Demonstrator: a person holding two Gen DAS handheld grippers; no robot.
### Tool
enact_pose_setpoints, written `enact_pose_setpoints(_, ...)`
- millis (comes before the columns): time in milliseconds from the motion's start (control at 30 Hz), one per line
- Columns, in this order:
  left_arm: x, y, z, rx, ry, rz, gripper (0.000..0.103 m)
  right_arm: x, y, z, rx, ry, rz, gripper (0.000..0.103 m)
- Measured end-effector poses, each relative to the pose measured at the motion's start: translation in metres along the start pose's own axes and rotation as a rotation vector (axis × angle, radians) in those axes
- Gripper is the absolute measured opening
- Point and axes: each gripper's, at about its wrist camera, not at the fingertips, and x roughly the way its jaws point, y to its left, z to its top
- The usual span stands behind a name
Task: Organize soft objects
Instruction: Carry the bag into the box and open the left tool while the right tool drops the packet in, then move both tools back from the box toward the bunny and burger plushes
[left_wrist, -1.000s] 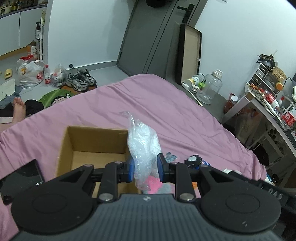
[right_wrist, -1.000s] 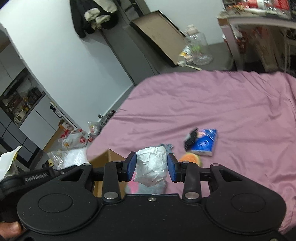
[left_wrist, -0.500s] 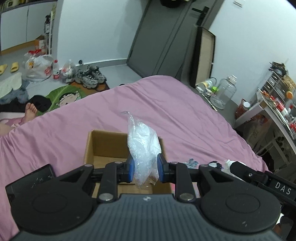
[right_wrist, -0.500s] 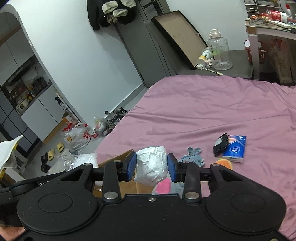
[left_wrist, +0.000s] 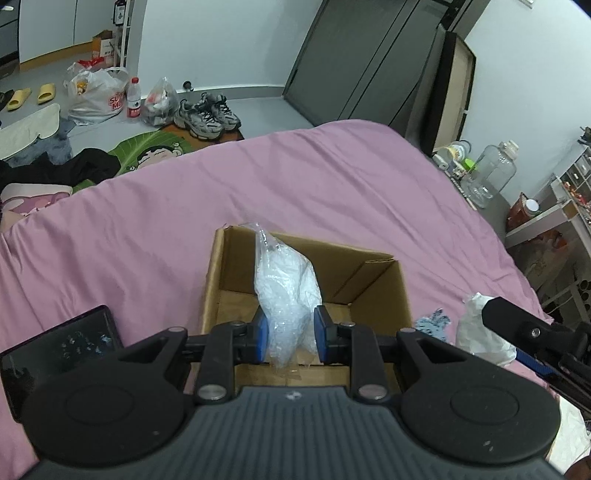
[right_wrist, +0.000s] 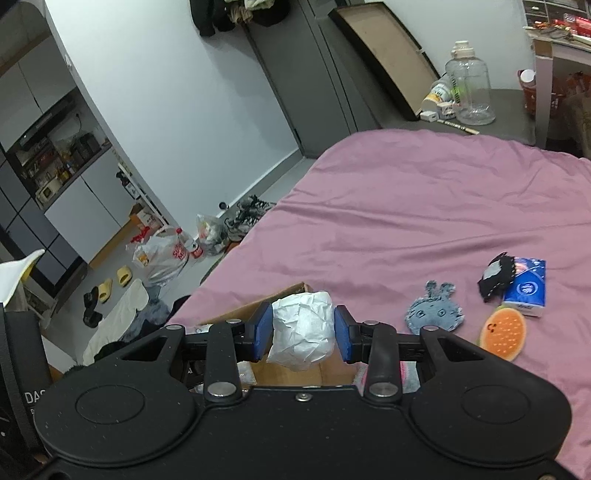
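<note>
— Since the left gripper (left_wrist: 289, 330) pinches that clear plastic bag (left_wrist: 286, 291) by its lower end, why hold it at centre frame?
— It hangs right over the open cardboard box (left_wrist: 373, 275), so letting go should drop it inside.
— And the right gripper (right_wrist: 303, 329)?
— Its jaws squeeze a crumpled white paper wad (right_wrist: 301, 334) just past the box's edge, likely next in line.
— What's left?
— At right of the right wrist view, on the pink bedsheet (right_wrist: 424, 206): a grey bunny patch (right_wrist: 436, 312), an orange pad (right_wrist: 503, 332), a blue tissue pack (right_wrist: 526, 291).

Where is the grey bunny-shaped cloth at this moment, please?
In the right wrist view the grey bunny cloth lies flat on the pink bedsheet, right of the right gripper, beside the orange burger-shaped pad.
</note>
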Motion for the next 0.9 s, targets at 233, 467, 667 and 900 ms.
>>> enact_pose_setpoints(233,0.01,0.004,0.003,-0.005,0.009,0.057,0.027,0.021,0.005,-0.004,0.004,0.037,-0.006,0.036)
enact_pose_setpoints(467,-0.011,0.006,0.014,-0.021,-0.066,0.036,0.04,0.036,0.013,-0.002,-0.005,0.058,0.014,0.036)
enact_pose_setpoints(667,-0.017,0.007,0.015,-0.038,-0.073,0.029,0.042,0.038,0.018,0.005,0.021,0.056,0.052,0.042)
enact_pose_setpoints(900,-0.019,0.004,0.018,-0.046,-0.07,0.044,0.051,0.009,0.005,0.017,0.032,0.014,0.053,0.068)
